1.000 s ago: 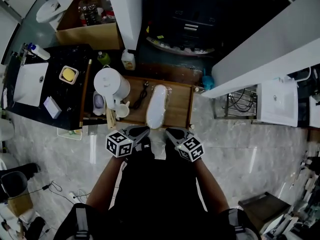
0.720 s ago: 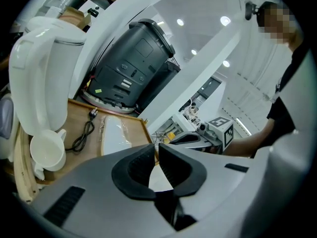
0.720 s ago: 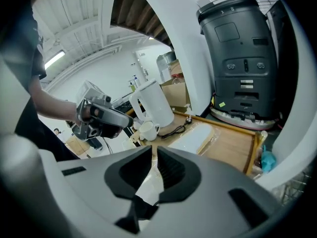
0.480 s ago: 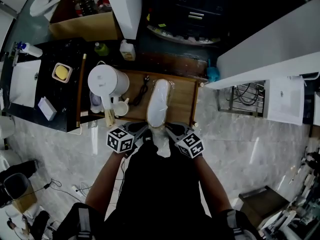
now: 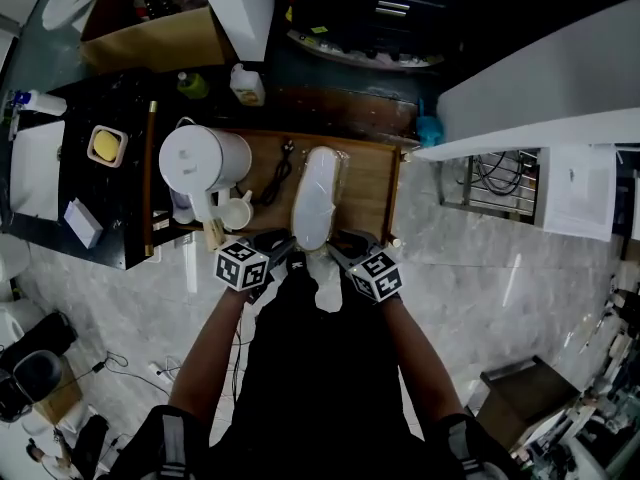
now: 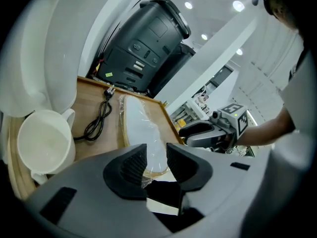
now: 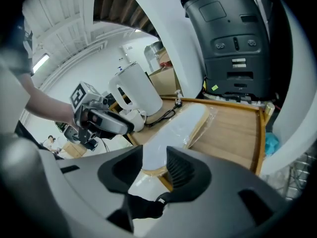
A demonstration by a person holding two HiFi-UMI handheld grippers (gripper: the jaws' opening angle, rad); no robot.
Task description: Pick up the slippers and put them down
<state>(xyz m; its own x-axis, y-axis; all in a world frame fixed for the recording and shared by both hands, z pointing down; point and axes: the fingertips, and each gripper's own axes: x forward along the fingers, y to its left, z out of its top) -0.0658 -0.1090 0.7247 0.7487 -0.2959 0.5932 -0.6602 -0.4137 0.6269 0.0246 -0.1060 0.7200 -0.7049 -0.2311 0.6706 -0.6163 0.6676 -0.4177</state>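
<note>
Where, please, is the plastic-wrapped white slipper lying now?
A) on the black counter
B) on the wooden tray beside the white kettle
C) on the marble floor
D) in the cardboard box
B: the slipper lies on the wooden tray, right of the white kettle in the head view.

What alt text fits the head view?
From above: a person's left claw and right claw sit at the near end of a plastic-wrapped white slipper on a wooden tray, jaws just opening around its edges. A white kettle stands beside it.
</note>
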